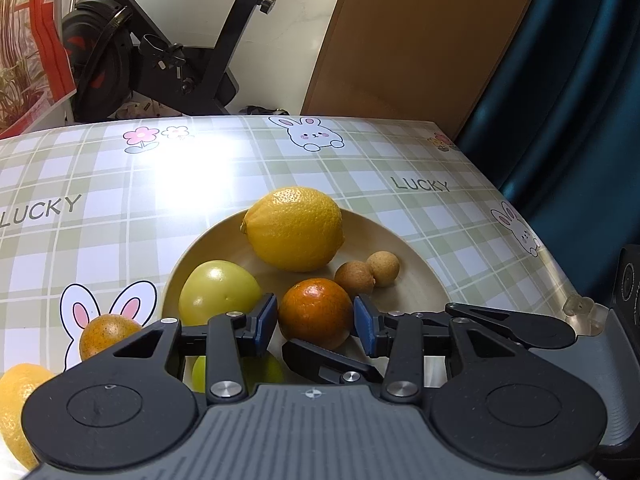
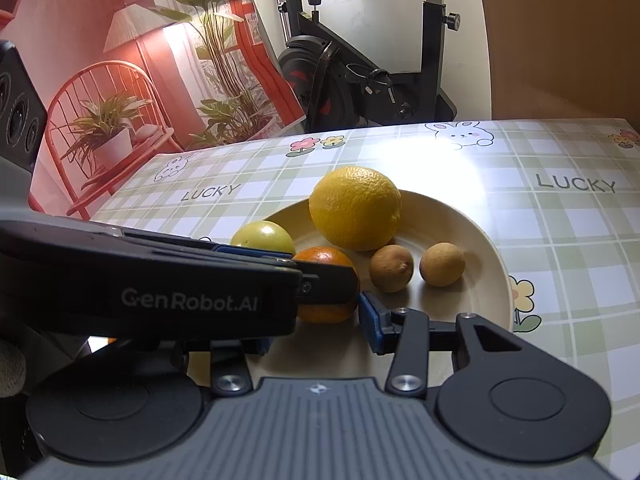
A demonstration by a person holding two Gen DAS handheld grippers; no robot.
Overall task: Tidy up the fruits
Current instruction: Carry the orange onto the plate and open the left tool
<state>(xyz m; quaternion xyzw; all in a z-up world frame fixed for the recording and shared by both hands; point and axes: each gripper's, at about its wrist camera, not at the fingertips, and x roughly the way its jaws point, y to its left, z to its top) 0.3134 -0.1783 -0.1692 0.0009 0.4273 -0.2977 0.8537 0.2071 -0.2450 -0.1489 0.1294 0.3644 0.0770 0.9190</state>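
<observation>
A cream plate (image 1: pixel 416 268) (image 2: pixel 472 236) holds a big lemon (image 1: pixel 294 228) (image 2: pixel 355 207), a green fruit (image 1: pixel 218 292) (image 2: pixel 264 237), a small orange (image 1: pixel 316 314) (image 2: pixel 326 258) and two small brown fruits (image 1: pixel 354 278) (image 1: pixel 383 269) (image 2: pixel 391 268) (image 2: pixel 442 264). My left gripper (image 1: pixel 316 322) is open, its blue pads on either side of the small orange; another green fruit (image 1: pixel 264 370) lies under it. My right gripper (image 2: pixel 316 328) is open just behind the orange; the left gripper's body (image 2: pixel 188 300) crosses in front and hides its left finger.
On the checked tablecloth (image 1: pixel 120 200), left of the plate, lie an orange-yellow fruit (image 1: pixel 106 334) and a yellow fruit (image 1: pixel 18 408). The table's right edge (image 1: pixel 560 280) is near. An exercise bike (image 1: pixel 132 48) and a cardboard panel (image 1: pixel 420 40) stand behind the table.
</observation>
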